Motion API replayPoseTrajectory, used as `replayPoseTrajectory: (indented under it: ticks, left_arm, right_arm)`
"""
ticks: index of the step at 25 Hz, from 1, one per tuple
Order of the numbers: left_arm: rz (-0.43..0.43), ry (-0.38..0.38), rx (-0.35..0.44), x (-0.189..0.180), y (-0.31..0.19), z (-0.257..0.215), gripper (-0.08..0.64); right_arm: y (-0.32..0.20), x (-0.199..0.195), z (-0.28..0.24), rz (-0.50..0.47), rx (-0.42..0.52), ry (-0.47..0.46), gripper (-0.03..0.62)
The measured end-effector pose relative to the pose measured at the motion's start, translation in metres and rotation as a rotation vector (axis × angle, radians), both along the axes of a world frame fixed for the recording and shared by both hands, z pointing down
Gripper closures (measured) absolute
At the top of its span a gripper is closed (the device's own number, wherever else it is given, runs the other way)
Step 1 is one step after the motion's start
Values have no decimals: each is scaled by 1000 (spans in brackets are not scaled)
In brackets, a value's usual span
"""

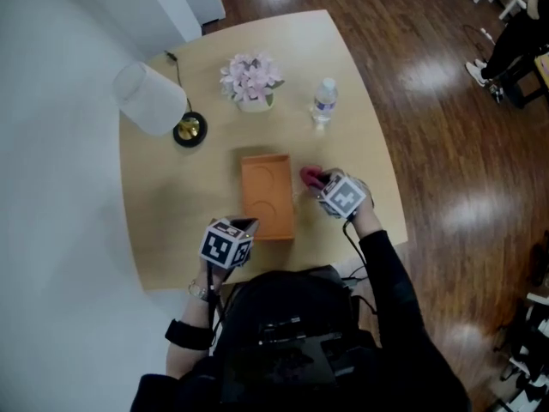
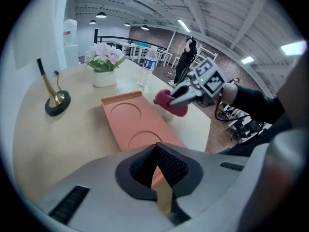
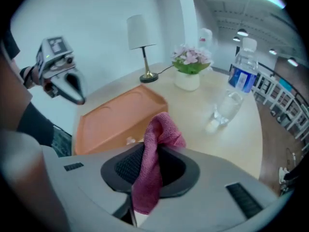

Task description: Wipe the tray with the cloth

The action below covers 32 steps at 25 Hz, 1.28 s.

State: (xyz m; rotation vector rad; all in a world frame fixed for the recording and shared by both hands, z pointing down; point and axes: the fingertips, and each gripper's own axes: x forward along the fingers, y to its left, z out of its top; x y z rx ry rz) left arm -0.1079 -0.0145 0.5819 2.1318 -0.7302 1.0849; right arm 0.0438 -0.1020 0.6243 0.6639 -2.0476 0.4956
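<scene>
An orange tray with two round recesses lies flat in the middle of the table; it also shows as the tray and the tray. My right gripper hovers just right of the tray, shut on a pink cloth. The cloth hangs bunched between the right gripper's pads. My left gripper sits over the tray's near left corner. Its jaws look closed, with only a sliver of tray showing between them, and I cannot tell whether they touch the tray.
A flower pot and a water bottle stand behind the tray. A white lamp with a brass base is at the back left. The table's edge runs close to my right hand.
</scene>
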Motion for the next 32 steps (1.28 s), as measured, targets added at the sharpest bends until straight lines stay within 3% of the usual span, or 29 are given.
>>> replayPoseTrajectory:
  ticks: [6, 11, 19, 25, 29, 32]
  left_arm:
    - [-116, -24, -111, -32, 58, 35, 558]
    - [-154, -18, -189, -28, 76, 63, 558]
    - [-250, -25, -211, -28, 63, 81, 558]
    - [-338, -42, -213, -51, 58, 85, 560]
    - [-368, -81, -191, -79, 43, 85, 560]
    - [-379, -157, -159, -110, 24, 84, 560]
  right_arm:
    - [-87, -15, -1, -46, 80, 45, 506]
    - [-119, -44, 11, -147, 56, 44, 506]
    - [-115, -67, 22, -301, 5, 40, 509]
    - [-99, -70, 24, -395, -23, 64, 512]
    - [-69, -65, 30, -416, -77, 62, 514]
    - [-47, -61, 31, -364, -41, 56, 512]
